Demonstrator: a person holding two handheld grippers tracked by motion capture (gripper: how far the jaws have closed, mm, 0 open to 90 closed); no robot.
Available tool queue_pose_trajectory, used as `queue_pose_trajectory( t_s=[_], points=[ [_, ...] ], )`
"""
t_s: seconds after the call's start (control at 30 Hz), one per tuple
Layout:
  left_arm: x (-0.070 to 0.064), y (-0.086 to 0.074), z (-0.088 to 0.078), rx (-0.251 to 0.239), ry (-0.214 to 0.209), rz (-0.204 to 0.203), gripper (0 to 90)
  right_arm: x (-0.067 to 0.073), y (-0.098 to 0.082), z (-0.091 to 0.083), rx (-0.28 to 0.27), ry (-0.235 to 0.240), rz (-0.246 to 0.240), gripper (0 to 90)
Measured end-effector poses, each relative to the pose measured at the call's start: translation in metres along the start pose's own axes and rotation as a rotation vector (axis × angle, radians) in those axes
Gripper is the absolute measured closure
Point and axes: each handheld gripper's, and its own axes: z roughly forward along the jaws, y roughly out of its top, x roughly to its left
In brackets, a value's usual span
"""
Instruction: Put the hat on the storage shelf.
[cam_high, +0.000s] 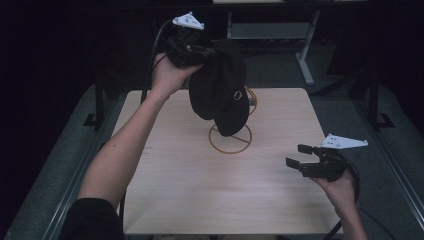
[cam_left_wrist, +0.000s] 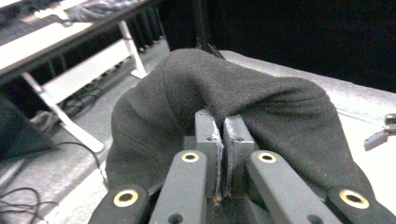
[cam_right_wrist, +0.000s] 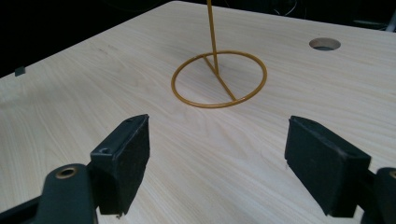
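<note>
The left gripper (cam_high: 192, 50) is clenched on a fold of the black cap (cam_high: 220, 85), which hangs in the air above the gold wire stand (cam_high: 230, 139) on the desk (cam_high: 175, 175). To seat it well, centre the crown over the stand's upright rod and lower straight — keep the pinch until the cloth bears on the top. The right gripper (cam_high: 300, 156) waits released near the desk's right edge — ready to steady the brim.

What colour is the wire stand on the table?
Golden yellow; the wire stand shows best in the right gripper view.

My left gripper (cam_high: 197, 52) raised high on an outstretched arm, jaws pinched together, my right gripper (cam_high: 302, 159) low, jaws spread wide.
</note>
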Motion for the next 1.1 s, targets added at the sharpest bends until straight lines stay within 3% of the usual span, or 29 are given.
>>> queue_pose_trajectory(
  t_s=[0.17, 0.33, 0.5, 0.6, 0.77, 0.9, 1.1],
  points=[
    [-0.004, 0.001, 0.022, 0.044, -0.031, -0.009, 87.0, -0.002, -0.002, 0.000, -0.001, 0.002, 0.011, 21.7],
    [-0.010, -0.003, 0.049, 0.084, -0.081, -0.044, 86.6, -0.002, -0.004, 0.001, 0.001, 0.005, 0.007, 21.7],
    [-0.021, -0.006, 0.083, 0.157, -0.089, -0.027, 85.8, -0.001, -0.006, 0.003, 0.011, 0.010, 0.002, 21.7],
    [-0.024, -0.006, 0.093, 0.153, -0.093, -0.039, 85.0, 0.000, -0.007, 0.005, 0.020, 0.013, -0.002, 21.7],
    [-0.022, -0.005, 0.096, 0.133, -0.109, -0.079, 74.7, 0.000, -0.007, 0.005, 0.020, 0.014, -0.001, 21.7],
    [-0.024, -0.004, 0.090, 0.115, -0.096, -0.074, 65.0, 0.000, -0.008, 0.004, 0.017, 0.012, 0.001, 21.7],
    [-0.022, -0.010, 0.076, 0.115, -0.086, -0.068, 60.9, -0.001, -0.010, 0.006, 0.027, 0.002, 0.000, 21.8]
  ],
)
